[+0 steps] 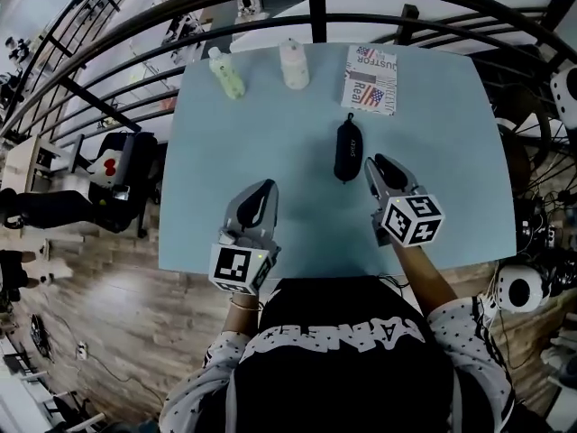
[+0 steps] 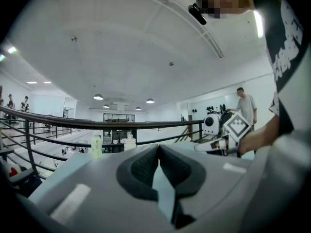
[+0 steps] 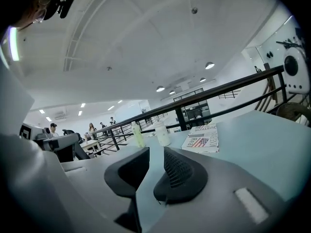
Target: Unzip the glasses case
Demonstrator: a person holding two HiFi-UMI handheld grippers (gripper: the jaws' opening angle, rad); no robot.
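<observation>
The black glasses case [image 1: 347, 148] lies zipped on the light blue table [image 1: 252, 142], a little right of the middle, long side running away from me. My right gripper [image 1: 377, 161] is just right of the case's near end and apart from it. Its jaws [image 3: 155, 152] stand a narrow gap apart with nothing between them. My left gripper [image 1: 268, 187] hovers near the front edge, well left of the case. Its pads [image 2: 158, 148] meet at the tips and hold nothing. Neither gripper view shows the case.
At the table's far edge are a green bottle [image 1: 227, 72], a white bottle [image 1: 294, 63] and a printed packet [image 1: 370, 79]. A dark railing [image 1: 315, 12] runs behind the table. The right gripper's marker cube [image 2: 238, 125] shows in the left gripper view.
</observation>
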